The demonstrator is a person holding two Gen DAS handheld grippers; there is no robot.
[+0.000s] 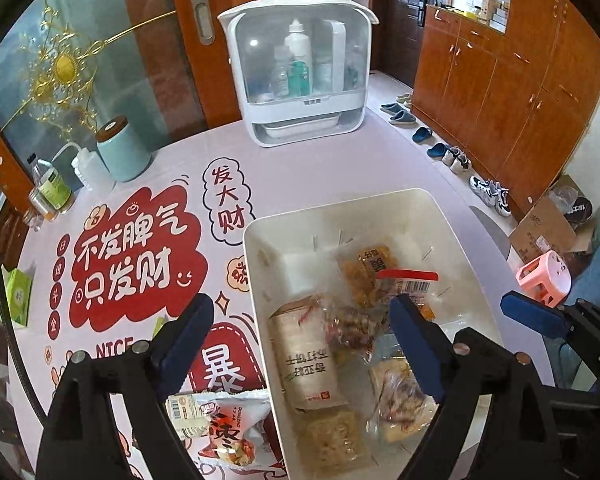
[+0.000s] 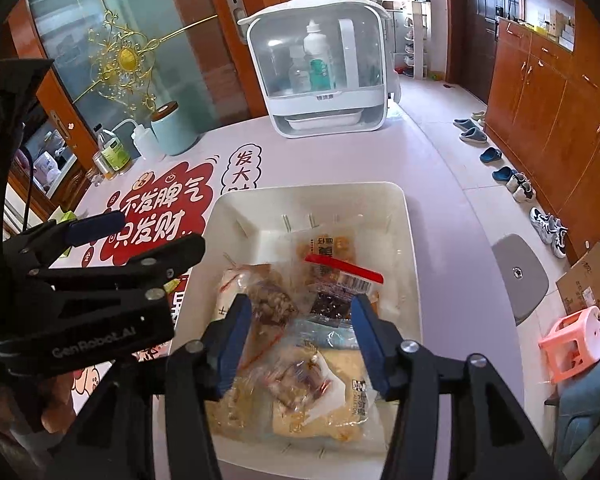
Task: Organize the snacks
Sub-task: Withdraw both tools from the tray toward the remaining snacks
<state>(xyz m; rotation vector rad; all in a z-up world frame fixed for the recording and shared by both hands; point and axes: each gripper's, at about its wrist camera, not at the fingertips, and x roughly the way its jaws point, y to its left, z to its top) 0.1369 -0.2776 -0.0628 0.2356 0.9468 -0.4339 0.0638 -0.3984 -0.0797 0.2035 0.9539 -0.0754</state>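
A white bin on the printed tablecloth holds several snack packets. Among them are a beige packet, a red-edged clear bag and clear bags of brown pieces. My left gripper is open wide, straddling the bin's left wall above the beige packet without touching it. A red-and-white snack bag lies on the table outside the bin, under the left finger. My right gripper hovers open over the clear bags in the bin, pads apart from them. In the right wrist view the left gripper shows at the left.
A white lidded case with bottles stands at the table's far side. A teal canister and small bottles are at the far left, with a green packet at the left edge. Beyond the table's right edge are shoes and a pink stool.
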